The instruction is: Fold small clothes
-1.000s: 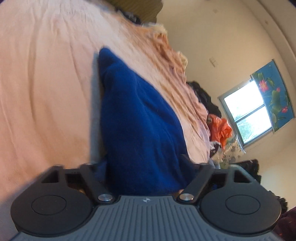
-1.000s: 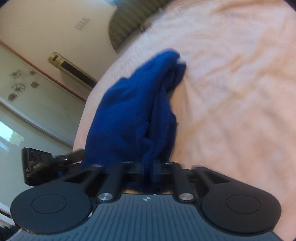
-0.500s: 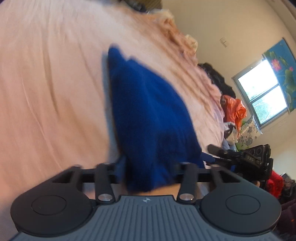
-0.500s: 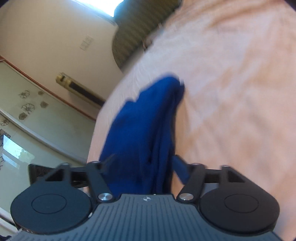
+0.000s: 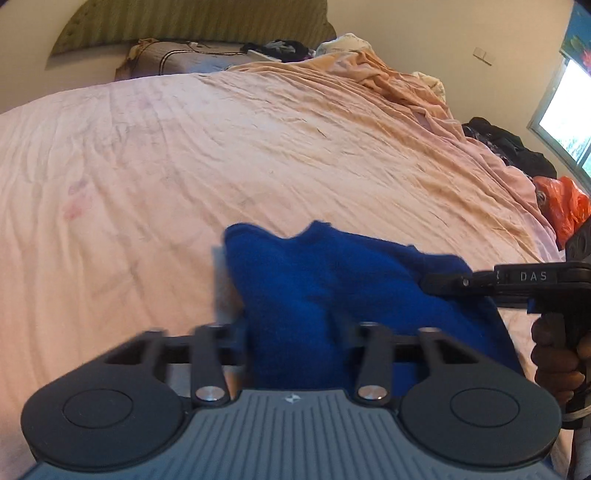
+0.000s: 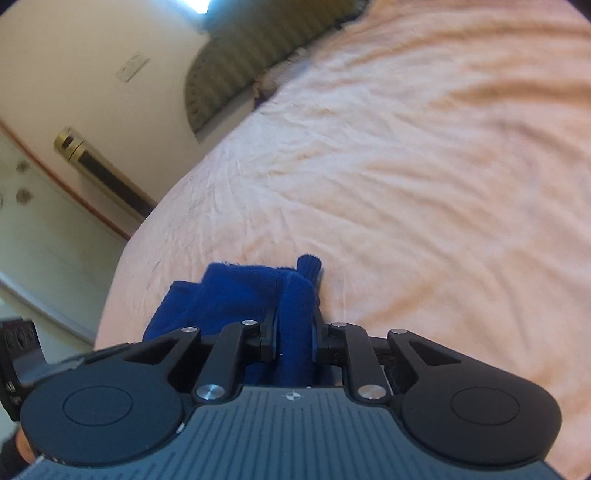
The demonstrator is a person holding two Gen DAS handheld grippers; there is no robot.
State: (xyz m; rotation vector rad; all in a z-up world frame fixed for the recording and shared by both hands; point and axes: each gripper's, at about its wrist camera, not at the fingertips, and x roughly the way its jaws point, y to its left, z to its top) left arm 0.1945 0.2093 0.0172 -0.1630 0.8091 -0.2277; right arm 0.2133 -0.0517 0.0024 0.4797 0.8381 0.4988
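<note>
A small dark blue fleece garment [image 5: 332, 280] lies bunched on the peach bed sheet [image 5: 184, 166], close in front of both grippers. My left gripper [image 5: 295, 332] holds a thick wad of its near edge between fairly wide-set fingers. In the left wrist view my right gripper [image 5: 443, 284] reaches in from the right and pinches the garment's right corner, a person's hand [image 5: 557, 365] on its handle. From the right wrist the right gripper [image 6: 293, 332] is shut tight on a narrow upright fold of the blue garment [image 6: 236, 291]. The left gripper's body [image 6: 18, 350] shows at the left edge.
The sheet [image 6: 406, 166] stretches wide ahead. A green headboard [image 5: 184, 22] and a pillow [image 5: 177, 59] stand at the far end. Rumpled peach bedding [image 5: 388, 74], dark clothes [image 5: 509, 147] and an orange bag [image 5: 561, 206] line the right side. A gold-handled door [image 6: 99, 173] stands left.
The garment, stretched out long a second ago, is now gathered short and close. The right gripper opened half a second ago and has shut on a fold. The left gripper's fingers have narrowed onto the cloth.
</note>
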